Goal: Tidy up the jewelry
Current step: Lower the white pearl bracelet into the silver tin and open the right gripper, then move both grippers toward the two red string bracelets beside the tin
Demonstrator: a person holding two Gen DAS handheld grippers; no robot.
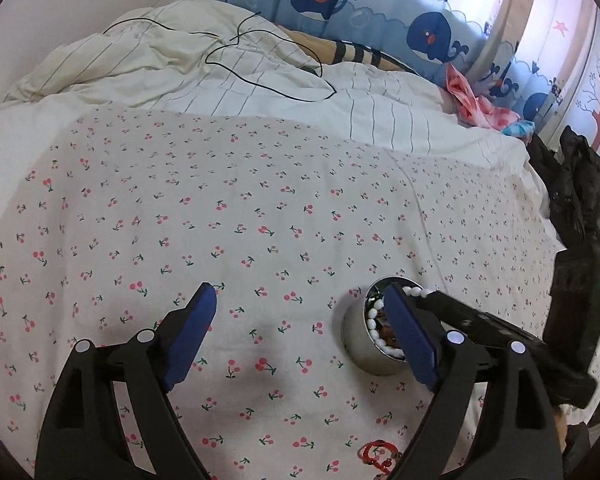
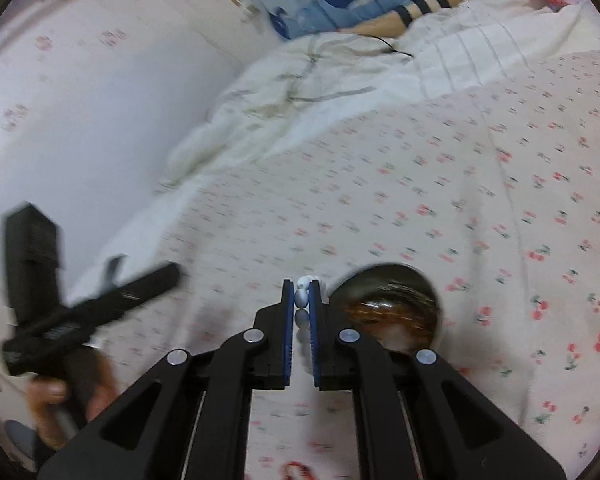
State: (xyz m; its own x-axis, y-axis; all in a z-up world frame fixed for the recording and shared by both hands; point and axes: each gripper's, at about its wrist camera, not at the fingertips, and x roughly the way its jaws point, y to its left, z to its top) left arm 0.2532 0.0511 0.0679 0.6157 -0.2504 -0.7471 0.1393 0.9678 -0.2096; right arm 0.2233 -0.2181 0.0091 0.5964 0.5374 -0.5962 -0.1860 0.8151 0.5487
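A round metal tin (image 1: 358, 340) stands on the cherry-print bedsheet (image 1: 260, 208). My right gripper (image 2: 302, 292) is shut on a white bead bracelet (image 2: 301, 300) just left of the tin (image 2: 396, 308), which holds brown beads. In the left wrist view the white beads (image 1: 374, 324) hang over the tin's mouth from the right gripper's black fingers (image 1: 460, 316). My left gripper (image 1: 300, 296) is open and empty, its right pad in front of the tin. A red cord bracelet (image 1: 376, 454) lies on the sheet near the front edge; it also shows in the right wrist view (image 2: 296, 470).
A rumpled white duvet (image 1: 160, 64) with a thin black cable (image 1: 260, 60) lies at the far end of the bed. Whale-print curtains (image 1: 380, 4) hang behind. A black garment (image 1: 580, 184) sits off the bed's right side. A wall (image 2: 80, 120) borders the left.
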